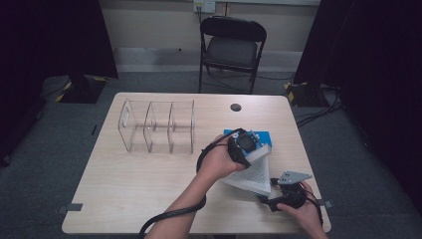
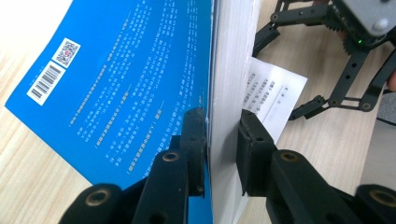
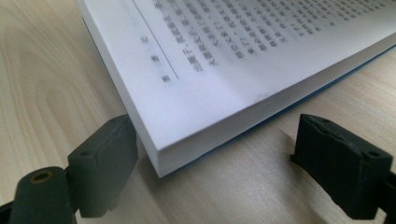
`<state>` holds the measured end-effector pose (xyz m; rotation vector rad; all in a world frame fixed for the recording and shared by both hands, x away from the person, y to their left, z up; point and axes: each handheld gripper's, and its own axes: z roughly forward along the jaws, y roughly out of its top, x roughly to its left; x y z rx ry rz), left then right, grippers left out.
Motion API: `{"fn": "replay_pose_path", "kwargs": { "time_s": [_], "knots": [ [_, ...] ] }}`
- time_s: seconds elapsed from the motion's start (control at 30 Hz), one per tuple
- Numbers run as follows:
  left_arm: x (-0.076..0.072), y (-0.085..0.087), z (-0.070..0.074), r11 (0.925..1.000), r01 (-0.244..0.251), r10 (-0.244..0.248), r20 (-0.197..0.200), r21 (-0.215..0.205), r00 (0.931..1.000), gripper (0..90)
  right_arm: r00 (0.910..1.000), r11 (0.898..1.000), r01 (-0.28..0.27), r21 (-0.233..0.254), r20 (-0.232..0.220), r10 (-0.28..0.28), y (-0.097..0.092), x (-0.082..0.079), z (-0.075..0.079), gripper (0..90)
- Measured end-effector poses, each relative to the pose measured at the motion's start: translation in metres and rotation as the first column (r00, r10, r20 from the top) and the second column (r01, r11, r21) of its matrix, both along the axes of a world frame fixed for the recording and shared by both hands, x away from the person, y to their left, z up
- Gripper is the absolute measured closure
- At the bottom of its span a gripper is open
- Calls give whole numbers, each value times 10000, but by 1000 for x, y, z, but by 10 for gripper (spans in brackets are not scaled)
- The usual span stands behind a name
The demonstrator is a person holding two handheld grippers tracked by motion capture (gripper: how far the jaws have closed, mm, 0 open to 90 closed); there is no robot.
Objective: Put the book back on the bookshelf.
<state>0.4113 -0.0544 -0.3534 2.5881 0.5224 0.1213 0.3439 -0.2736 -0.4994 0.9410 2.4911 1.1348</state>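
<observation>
Since the blue-covered paperback book (image 2: 140, 84) at the worktop's (image 1: 129, 184) near right is floppy and fairly heavy, the left tongs (image 2: 223, 140) clamp its thick page block, right tongs (image 3: 215, 172) wide at its corner.

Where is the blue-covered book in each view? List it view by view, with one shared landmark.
High view: book lies open right of centre, toward the near edge.
Left gripper view: book runs up the middle, blue cover left, page block clamped between the jaws.
Right gripper view: book spans the top, its corner between the open jaws.
Shared landmark: the pale wooden table.
</observation>
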Motion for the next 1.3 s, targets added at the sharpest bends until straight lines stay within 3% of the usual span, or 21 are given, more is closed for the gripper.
{"fn": "replay_pose_path", "kwargs": {
  "time_s": [0.47, 0.63, 0.7, 0.83, 1.03, 1.2, 1.27, 1.3],
  "knots": [
    [3, 1, 13, 9999, -160, 160, -216, -8, 9996, 754, 9997, 9996, 215, -174, 142, -212, 2, -1, 0, 135],
    [1, 0, 8, 9998, -19, 23, -178, 204, 9998, 754, 9986, 9981, 443, 418, 281, -455, -3, -2, 1, 124],
    [-2, 1, 4, 9999, -123, 126, -268, 107, 9996, 752, 9972, 9959, 615, 671, 375, -641, -6, -4, 2, 123],
    [-2, 0, 3, 10000, -69, 70, -331, 23, 9994, 751, 9952, 9959, 710, 552, 631, -744, -8, -6, 4, 123],
    [-2, 0, 2, 10000, -53, 53, -274, -6, 9996, 750, 9844, 9904, 1110, 823, 1281, -1209, -12, -8, 14, 135],
    [-4, 1, 1, 10000, -72, 73, -266, 20, 9996, 750, 9822, 9900, 1285, 581, 1307, -1351, -13, -5, 10, 166],
    [-4, 1, 1, 9999, -91, 92, -246, 53, 9997, 750, 9818, 9881, 1289, 836, 1293, -1390, -14, -4, 9, 165],
    [-5, 1, 1, 9999, -121, 122, -242, 30, 9996, 751, 9819, 9823, 1333, 1318, 1171, -1490, -16, -1, 9, 157]
  ]
}}
